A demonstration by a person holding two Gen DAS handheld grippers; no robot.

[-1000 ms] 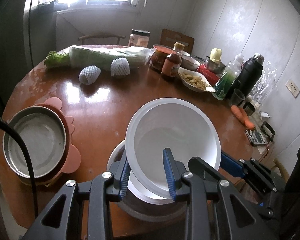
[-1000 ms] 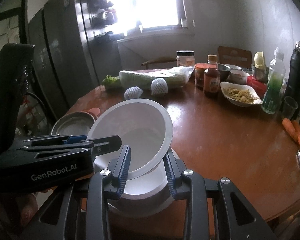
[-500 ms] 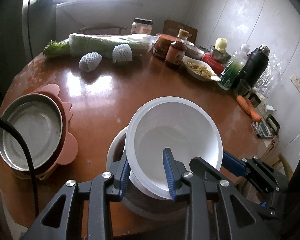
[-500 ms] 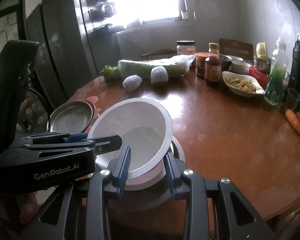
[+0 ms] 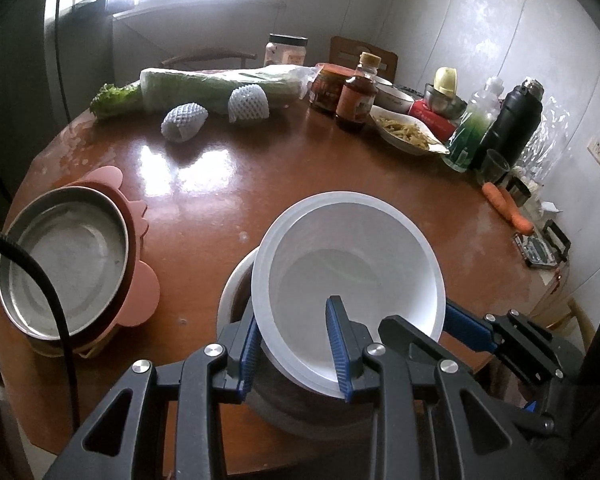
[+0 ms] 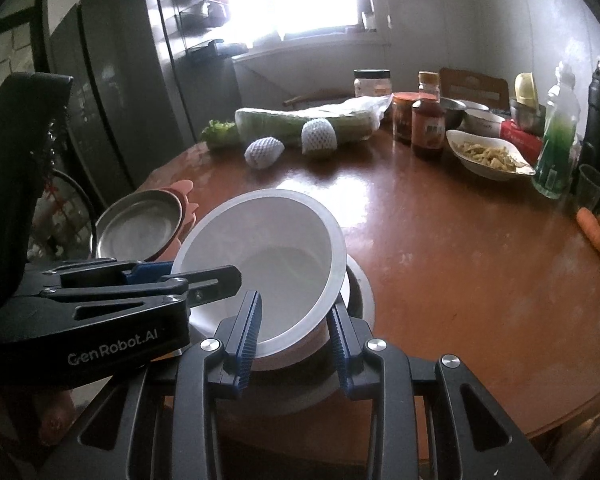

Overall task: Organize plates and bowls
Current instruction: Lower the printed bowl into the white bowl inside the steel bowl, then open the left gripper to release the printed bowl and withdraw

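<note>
**White bowl held over the stack, sorting half done**

Round wooden table (image 5: 228, 200), crowded with food and bottles at its far side: both grippers are clamped on the rim of one white bowl (image 5: 352, 264), tilted just above a bowl stack (image 5: 236, 280). The left gripper (image 5: 296, 344) pinches the near rim, the right gripper (image 6: 296, 340) the other side. A steel plate (image 5: 64, 256) already sits on a pink plate (image 5: 140, 292). The bowl is not yet nested.

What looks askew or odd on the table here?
The white plastic bowl sits tilted rather than level, over the grey-rimmed bowl below, each hand-held gripper, left and right, clamped on its near rim. Nothing is visibly spilled or broken.
</note>
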